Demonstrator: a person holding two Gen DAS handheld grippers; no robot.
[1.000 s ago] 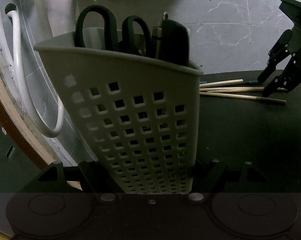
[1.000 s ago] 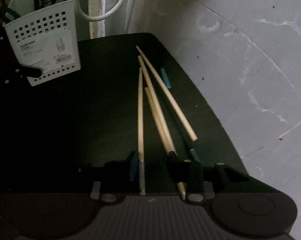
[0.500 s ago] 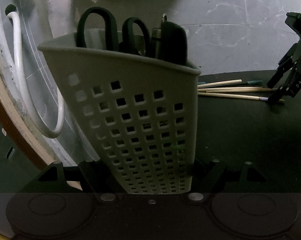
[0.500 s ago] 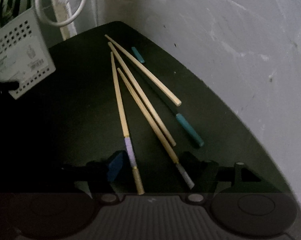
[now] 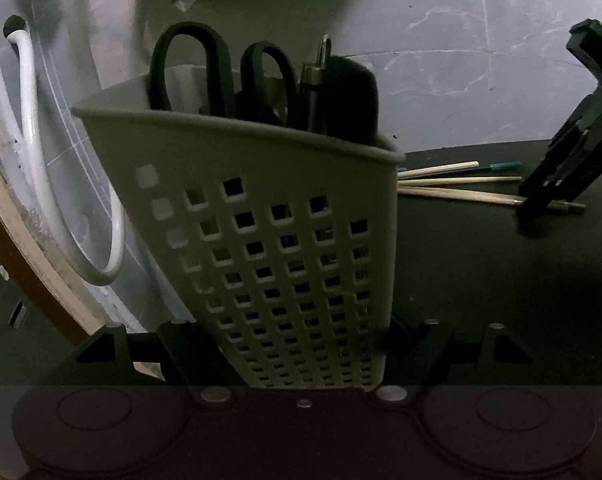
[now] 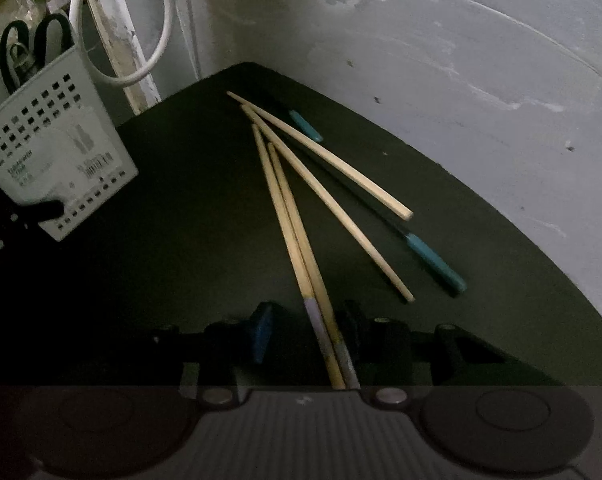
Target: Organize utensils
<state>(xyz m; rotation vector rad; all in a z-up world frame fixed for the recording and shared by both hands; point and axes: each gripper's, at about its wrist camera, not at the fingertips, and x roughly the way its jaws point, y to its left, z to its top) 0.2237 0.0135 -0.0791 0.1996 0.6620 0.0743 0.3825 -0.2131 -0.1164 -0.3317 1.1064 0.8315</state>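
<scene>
Since a moment ago the right gripper (image 6: pixel 305 332) has rolled and two wooden chopsticks (image 6: pixel 297 248) now lie together between its closing jaws, near the dark worktop's (image 6: pixel 181 220) front edge; the left gripper (image 5: pixel 301 344) stays clamped on the perforated utensil holder (image 5: pixel 285 240) at the left edge

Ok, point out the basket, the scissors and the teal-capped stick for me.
basket (image 5: pixel 285 240): left wrist view, on its perforated front wall.
scissors (image 5: pixel 217 68): left wrist view, on the larger black handle loop.
teal-capped stick (image 6: pixel 435 258): right wrist view, on the teal end.
</scene>
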